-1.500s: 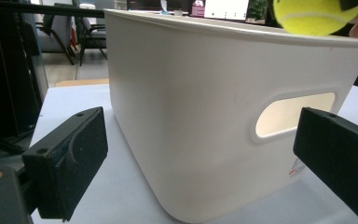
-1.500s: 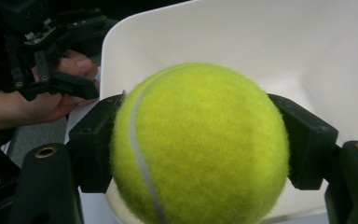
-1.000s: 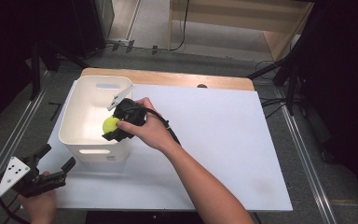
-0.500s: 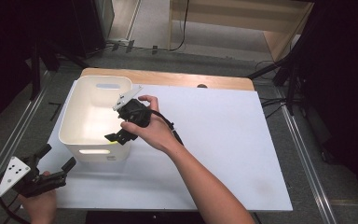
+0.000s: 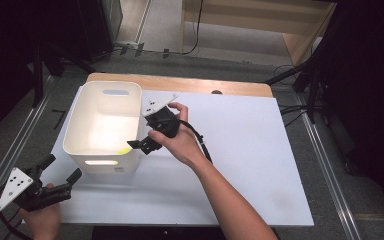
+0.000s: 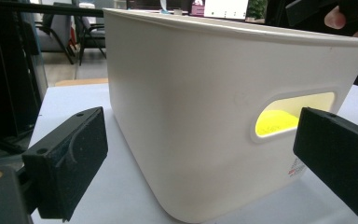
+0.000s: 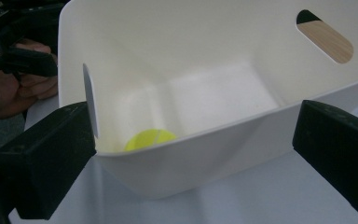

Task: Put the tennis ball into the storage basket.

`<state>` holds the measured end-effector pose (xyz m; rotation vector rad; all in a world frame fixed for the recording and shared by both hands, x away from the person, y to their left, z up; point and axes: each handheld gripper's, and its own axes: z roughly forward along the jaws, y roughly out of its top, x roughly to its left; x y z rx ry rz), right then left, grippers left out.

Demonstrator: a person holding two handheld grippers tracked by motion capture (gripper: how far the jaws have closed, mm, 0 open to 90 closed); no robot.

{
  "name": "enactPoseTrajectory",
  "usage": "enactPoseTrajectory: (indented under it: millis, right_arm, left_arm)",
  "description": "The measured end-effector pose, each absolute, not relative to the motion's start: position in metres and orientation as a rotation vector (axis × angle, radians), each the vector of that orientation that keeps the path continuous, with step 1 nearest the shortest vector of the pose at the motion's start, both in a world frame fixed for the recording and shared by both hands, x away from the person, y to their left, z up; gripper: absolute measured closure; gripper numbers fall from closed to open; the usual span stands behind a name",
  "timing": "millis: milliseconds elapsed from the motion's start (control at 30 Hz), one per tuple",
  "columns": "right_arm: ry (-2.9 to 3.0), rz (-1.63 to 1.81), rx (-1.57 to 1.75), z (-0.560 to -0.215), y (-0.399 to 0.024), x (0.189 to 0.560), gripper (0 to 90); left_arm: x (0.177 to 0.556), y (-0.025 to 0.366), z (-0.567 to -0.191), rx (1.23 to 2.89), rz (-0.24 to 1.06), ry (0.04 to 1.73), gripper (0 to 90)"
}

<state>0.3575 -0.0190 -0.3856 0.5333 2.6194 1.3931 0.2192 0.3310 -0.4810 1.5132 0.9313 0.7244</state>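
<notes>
Yellow ball [image 7: 150,139] lies in the white bin [image 7: 223,140] — below the right tool's [image 7: 193,154] parted jaws.

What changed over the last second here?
The right gripper let go of the yellow ball, which now lies in the white bin; its jaws have just opened and it drew back toward the bin's rim. The left gripper and bin stayed put.

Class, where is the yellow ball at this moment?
In the right gripper view, the yellow ball lies on the floor of the white tub, in its near corner.
</notes>
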Motion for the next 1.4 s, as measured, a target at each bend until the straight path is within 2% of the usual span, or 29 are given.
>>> enactPoseTrajectory:
  millis: [1400]
  right_arm:
    - [2.396,1.405,0.823,-0.439,-0.147,0.303,0.0]
  left_arm:
    - [0.220,0.330,-0.481,1.521,0.732,0.935,2.8]
